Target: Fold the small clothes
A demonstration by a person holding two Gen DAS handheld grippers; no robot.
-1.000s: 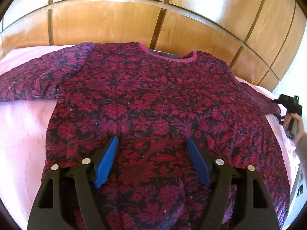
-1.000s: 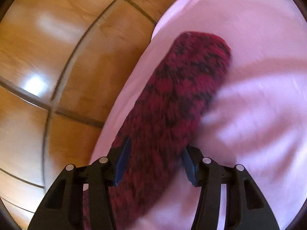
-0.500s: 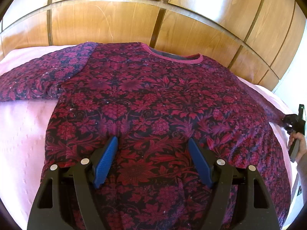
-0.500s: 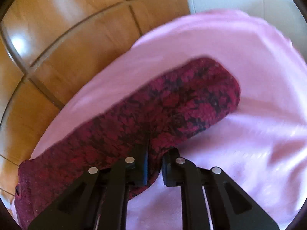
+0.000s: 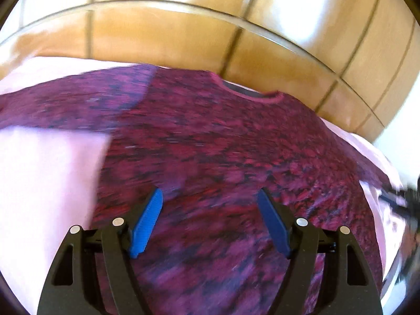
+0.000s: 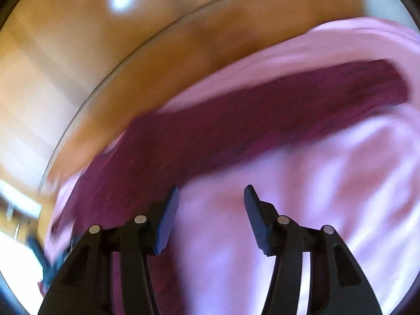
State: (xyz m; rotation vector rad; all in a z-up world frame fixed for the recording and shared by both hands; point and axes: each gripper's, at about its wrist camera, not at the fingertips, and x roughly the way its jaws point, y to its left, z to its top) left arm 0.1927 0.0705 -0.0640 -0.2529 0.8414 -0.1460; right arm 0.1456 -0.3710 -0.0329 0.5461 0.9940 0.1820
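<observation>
A dark red floral long-sleeved top [image 5: 223, 157] lies flat on a pink sheet [image 5: 44, 183], neck toward the wooden headboard. My left gripper [image 5: 210, 220] is open above the top's lower body and holds nothing. In the right wrist view the top's right sleeve [image 6: 249, 128] stretches out across the pink sheet [image 6: 328, 210]. My right gripper [image 6: 210, 215] is open and empty just in front of the sleeve. The right gripper also shows in the left wrist view [image 5: 409, 204], blurred, at the far right edge. Both views are motion-blurred.
A glossy wooden panelled headboard [image 5: 183, 39] runs along the far side of the bed and also shows in the right wrist view [image 6: 92, 65]. The bed's right edge [image 5: 388, 275] is close to the top's side.
My right gripper was shut on the sleeve half a second ago; it has opened, let the sleeve go and swung away. The sleeve now lies straighter. My left gripper has shifted, still open.
</observation>
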